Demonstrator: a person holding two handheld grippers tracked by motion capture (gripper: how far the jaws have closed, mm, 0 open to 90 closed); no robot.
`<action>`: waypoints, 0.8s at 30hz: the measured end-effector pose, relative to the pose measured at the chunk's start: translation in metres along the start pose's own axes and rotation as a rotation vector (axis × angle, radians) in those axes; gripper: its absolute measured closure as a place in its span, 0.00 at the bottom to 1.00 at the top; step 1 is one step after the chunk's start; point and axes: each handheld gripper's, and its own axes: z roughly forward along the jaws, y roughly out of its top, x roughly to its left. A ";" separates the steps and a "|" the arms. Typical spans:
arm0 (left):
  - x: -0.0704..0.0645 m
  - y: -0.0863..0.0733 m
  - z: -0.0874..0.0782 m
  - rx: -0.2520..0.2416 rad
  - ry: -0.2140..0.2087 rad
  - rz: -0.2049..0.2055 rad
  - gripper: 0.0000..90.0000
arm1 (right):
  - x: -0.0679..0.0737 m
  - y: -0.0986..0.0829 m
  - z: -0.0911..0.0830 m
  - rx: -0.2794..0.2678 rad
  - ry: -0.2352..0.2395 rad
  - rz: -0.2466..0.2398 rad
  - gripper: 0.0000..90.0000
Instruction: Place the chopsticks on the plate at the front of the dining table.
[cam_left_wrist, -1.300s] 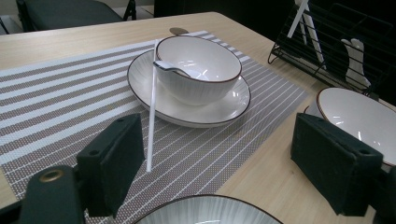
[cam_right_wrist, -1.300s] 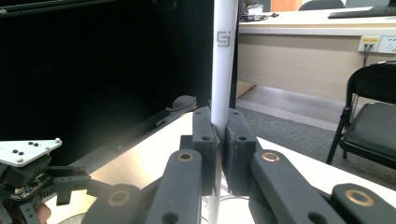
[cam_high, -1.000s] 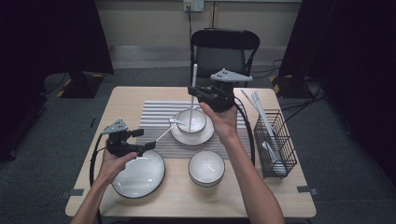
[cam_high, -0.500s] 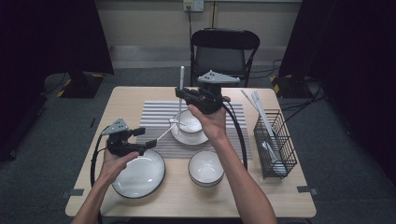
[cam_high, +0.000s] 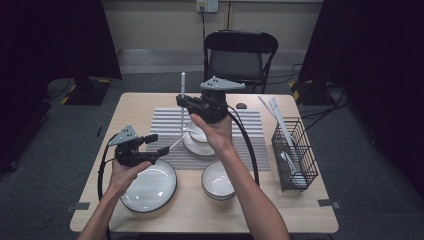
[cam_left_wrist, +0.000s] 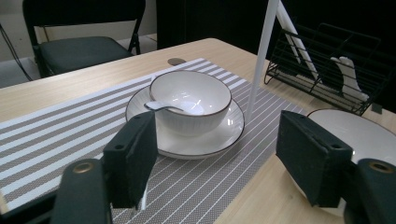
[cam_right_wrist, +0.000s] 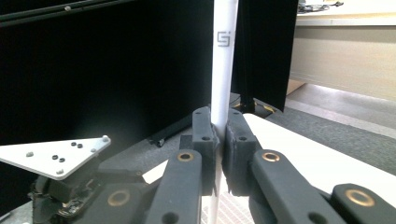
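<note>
Table: your light wooden table (cam_high: 150, 105) carries everything.
Mat: a grey striped mat (cam_high: 167, 122) lies across its middle (running toward the far edge).
Plates: your large plate (cam_high: 150, 187) sits near-left; a saucer (cam_high: 192, 145) rests on the mat.
Bowl: an empty bowl (cam_high: 218, 180) sits near-centre.
Basket: a black wire basket (cam_high: 295, 155) stands at right.

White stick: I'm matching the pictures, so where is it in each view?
High view: white stick upright, clamped in the right gripper.
Left gripper view: slanting down from the top edge, right of the bowl.
Right gripper view: centre, upright between the jaws.
Shared landmark: the bowl, in the high and left gripper views.
</note>
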 end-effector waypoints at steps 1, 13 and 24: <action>0.000 0.001 0.000 -0.015 -0.009 -0.001 0.39 | 0.002 0.000 0.003 0.001 0.007 0.002 0.95; -0.008 0.010 0.002 -0.044 -0.049 0.018 0.54 | 0.017 -0.002 0.019 0.012 0.048 -0.005 0.95; -0.012 0.017 0.004 -0.105 -0.036 0.051 0.72 | 0.026 -0.005 0.025 0.014 0.079 0.002 0.95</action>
